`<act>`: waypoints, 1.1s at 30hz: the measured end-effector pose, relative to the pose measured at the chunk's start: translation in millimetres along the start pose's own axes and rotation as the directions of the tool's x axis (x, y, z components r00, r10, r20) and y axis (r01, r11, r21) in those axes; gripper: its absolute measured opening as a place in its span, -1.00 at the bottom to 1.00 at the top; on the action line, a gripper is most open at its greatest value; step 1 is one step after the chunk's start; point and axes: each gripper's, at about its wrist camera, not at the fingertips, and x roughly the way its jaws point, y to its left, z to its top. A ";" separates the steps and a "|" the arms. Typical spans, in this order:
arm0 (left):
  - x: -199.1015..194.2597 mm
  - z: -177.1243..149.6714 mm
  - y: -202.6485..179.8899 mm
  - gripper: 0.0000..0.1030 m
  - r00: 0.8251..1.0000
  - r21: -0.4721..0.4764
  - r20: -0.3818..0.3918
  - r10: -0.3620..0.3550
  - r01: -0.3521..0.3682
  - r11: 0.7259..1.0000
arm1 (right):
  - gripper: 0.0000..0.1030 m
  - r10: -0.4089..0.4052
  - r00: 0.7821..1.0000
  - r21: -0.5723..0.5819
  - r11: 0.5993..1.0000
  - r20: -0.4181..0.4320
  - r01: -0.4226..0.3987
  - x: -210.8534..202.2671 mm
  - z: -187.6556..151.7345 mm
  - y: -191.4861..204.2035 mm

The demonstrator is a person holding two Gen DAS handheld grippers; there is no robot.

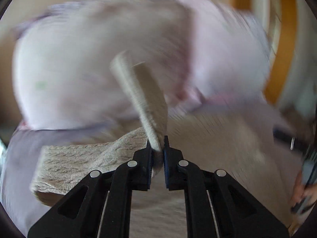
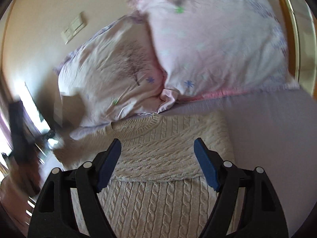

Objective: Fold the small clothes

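One sweater (image 2: 158, 158), left gripper (image 1: 158, 150) pinching it

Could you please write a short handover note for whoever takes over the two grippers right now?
Left gripper: shut on the sweater's sleeve, lifted clear of the bed.
Right gripper: open, holding nothing, above the cream cable-knit sweater.
Sweater lies on the lilac bedsheet, collar towards the two pillows.
Done: one fold across the body already shows.
Left: lay the sleeve across the body, then finish folding.
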 end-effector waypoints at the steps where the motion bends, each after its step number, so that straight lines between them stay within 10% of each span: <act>1: 23.1 -14.0 -36.4 -0.80 0.997 0.099 -0.075 -0.004 0.011 0.995 | 0.47 0.010 1.000 0.041 0.999 -0.026 -0.009 2.3 -0.7 -8.7; 5: 25.0 -49.7 -60.1 -0.72 0.995 0.167 -0.103 -0.009 0.026 0.986 | 0.35 0.036 0.994 0.113 0.993 -0.103 -0.025 9.0 -2.2 -31.9; 15: -86.3 -102.3 70.3 -0.02 0.982 -0.072 -0.017 0.186 -0.186 0.980 | 0.06 0.058 0.943 0.117 0.993 -0.326 -0.021 86.8 -14.1 -20.0; 18: -105.6 -126.8 100.4 0.03 0.973 -0.142 -0.049 0.227 -0.232 0.962 | -0.84 -0.021 0.941 0.005 1.000 -0.337 0.024 96.5 -23.2 -5.6; 22: -120.5 -153.7 127.8 0.03 0.976 -0.249 -0.080 0.205 -0.218 0.943 | -0.92 -0.037 0.971 -0.055 0.998 -0.237 0.025 81.3 -12.8 10.0; 26: -120.4 -169.3 129.2 0.03 0.987 -0.302 -0.093 0.134 -0.156 0.941 | -0.92 -0.176 0.975 -0.042 0.984 -0.134 0.172 85.8 12.9 -0.6; 30: -121.1 -179.5 120.9 0.08 0.989 -0.294 -0.119 0.087 -0.119 0.948 | -0.76 -0.225 0.943 -0.025 0.974 -0.245 0.225 101.0 4.0 -18.1; 33: -128.6 -190.6 117.8 0.16 0.990 -0.292 -0.125 0.061 -0.096 0.952 | 0.33 -0.156 0.966 0.029 0.986 -0.206 0.165 55.5 -4.5 -24.5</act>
